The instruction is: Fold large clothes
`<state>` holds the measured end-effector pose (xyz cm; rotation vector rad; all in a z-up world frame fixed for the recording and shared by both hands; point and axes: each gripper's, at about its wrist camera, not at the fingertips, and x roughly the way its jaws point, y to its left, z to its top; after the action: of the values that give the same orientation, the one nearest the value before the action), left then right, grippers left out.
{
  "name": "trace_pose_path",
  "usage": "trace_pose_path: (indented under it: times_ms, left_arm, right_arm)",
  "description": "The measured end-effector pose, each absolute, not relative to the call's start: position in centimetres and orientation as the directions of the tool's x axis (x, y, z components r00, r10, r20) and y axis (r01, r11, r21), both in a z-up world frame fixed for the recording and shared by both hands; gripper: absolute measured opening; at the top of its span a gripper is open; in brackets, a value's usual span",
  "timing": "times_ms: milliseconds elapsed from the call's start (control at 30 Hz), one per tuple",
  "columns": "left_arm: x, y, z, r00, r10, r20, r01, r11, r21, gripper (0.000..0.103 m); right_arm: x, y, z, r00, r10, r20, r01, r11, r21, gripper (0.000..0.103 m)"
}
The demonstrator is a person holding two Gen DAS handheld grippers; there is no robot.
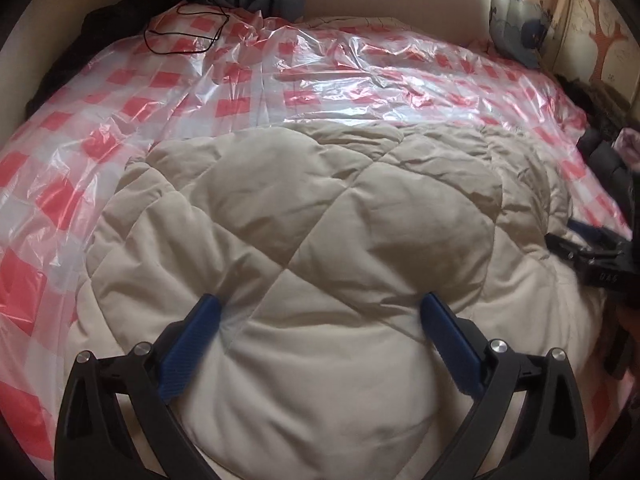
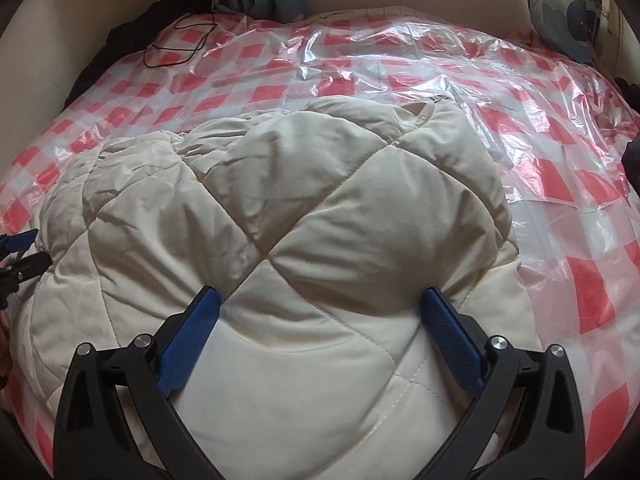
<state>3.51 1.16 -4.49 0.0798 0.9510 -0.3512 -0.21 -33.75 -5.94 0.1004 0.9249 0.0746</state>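
garment: a cream quilted padded coat [image 1: 320, 208] lies bunched in a puffy heap on the near part of the bed, diamond stitching showing; seen also from the right wrist [image 2: 304, 200].
bed cover: red-and-white checked plastic sheet [image 1: 120, 92] spread under the coat, crinkled and shiny.
left gripper [image 1: 320, 312]: fingers spread wide, blue pads [image 1: 192, 344] pressed into the coat on either side of a puffed panel; nothing pinched between them.
right gripper [image 2: 320, 304]: fingers spread wide too, blue pads [image 2: 452, 336] sunk into the padding nearer the coat's right edge; nothing pinched.
spacing: each gripper shows at the edge of the other's view, side by side on the coat, apart.
far side: thin black cable [image 1: 180, 32] looped on the sheet; dark clothes [image 1: 132, 4] piled at the back left; patterned curtain [image 1: 516, 20] at the back right.
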Motion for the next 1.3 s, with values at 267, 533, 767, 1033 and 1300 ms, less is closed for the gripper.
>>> trace_pose_path:
  times_ms: [267, 533, 767, 1033, 1300]
  left_arm:
    - [1.6, 8.0, 0.8, 0.597, -0.478, -0.644, 0.211, 0.868, -0.449, 0.096]
    - [-6.2, 14.3, 0.5, 0.548, -0.601, -0.582, 0.096, 0.736, -0.671, 0.096]
    - [-9.0, 15.9, -4.6, 0.478, -0.718, -0.506, -0.082, 0.537, -0.839, 0.096]
    - [-8.5, 13.7, -8.2, 0.423, -0.800, -0.426, -0.167, 0.393, -0.904, 0.096]
    - [-7.8, 2.4, -9.4, 0.242, -0.914, -0.327, -0.132, 0.302, -0.944, 0.096]
  right_arm:
    - [-4.7, -41.7, -0.6, 0.613, 0.514, -0.600, 0.003, 0.758, 0.652, 0.097]
    - [-12.4, -46.8, -3.2, 0.531, 0.580, -0.618, 0.172, 0.640, 0.749, 0.097]
    - [-10.2, -46.2, -7.5, 0.494, 0.649, -0.579, 0.250, 0.532, 0.809, 0.097]
    - [-8.5, -46.1, -3.9, 0.561, 0.684, -0.466, 0.168, 0.457, 0.874, 0.097]
    - [-5.9, -45.5, -2.1, 0.520, 0.724, -0.453, 0.127, 0.459, 0.879, 0.097]
